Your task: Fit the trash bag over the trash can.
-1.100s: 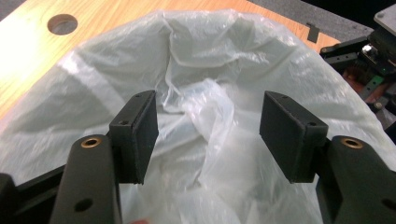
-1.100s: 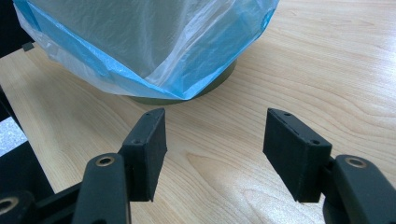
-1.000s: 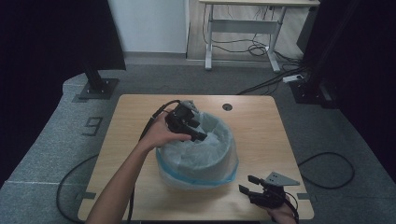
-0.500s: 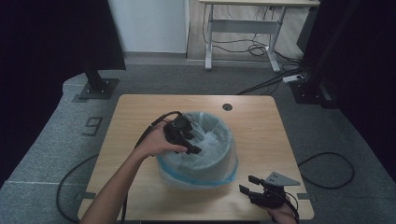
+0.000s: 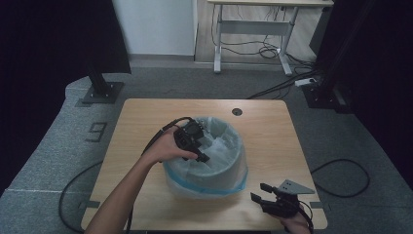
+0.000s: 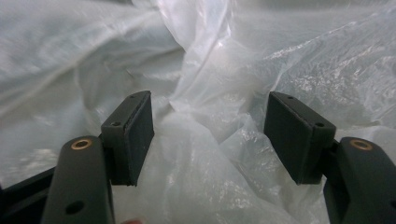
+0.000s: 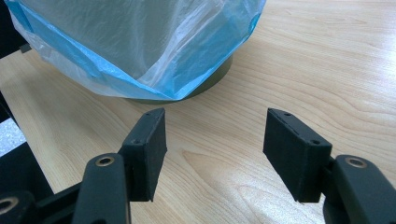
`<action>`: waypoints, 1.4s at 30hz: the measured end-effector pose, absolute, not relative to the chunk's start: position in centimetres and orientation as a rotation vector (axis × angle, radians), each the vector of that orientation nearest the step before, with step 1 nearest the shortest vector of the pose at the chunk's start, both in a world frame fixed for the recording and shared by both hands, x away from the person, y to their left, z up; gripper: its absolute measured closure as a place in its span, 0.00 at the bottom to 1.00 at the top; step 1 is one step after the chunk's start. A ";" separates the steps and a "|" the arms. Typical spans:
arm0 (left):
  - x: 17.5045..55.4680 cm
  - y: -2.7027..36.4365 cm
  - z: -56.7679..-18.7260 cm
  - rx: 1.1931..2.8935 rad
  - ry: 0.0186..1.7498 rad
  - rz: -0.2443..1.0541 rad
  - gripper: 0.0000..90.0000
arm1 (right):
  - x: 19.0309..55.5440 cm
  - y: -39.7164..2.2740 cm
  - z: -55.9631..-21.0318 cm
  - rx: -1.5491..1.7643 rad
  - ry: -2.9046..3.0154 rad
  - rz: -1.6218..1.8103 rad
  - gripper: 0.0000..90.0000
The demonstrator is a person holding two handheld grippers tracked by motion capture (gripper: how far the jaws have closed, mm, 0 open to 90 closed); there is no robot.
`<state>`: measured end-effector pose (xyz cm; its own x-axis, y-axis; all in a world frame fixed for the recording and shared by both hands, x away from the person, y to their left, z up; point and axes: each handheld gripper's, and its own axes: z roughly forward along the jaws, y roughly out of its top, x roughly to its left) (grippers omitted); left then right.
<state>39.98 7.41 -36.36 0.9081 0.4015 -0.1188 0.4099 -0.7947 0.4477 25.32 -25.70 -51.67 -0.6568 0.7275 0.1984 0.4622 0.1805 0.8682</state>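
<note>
Left gripper (image 5: 200, 155), jaws apart, inside the bin (image 5: 207, 168) at mid-table (image 5: 146, 117), crumpled plastic liner (image 6: 205, 107) between its pads (nothing pinched); right gripper (image 5: 263, 195) rests with jaws parted near the table's front edge.

the bin (image 5: 207, 168) stands at the middle of the table (image 5: 272, 136), with the bag (image 5: 221, 141) lining it. the left gripper (image 5: 197, 148) reaches in over its left rim; the right gripper (image 5: 265, 200) rests near the table's front right corner.
</note>
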 end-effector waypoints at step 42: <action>30.9 24.4 -39.2 2.061 0.740 0.232 0.35 | 25.6 -26.8 -52.7 1.200 2.159 1.413 0.42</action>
<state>30.85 24.45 -39.21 0.8027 0.5852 -0.1149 0.4155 -0.4106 0.8117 25.56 -26.79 -52.66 -0.6085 0.7707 0.1889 0.4814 0.1693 0.8600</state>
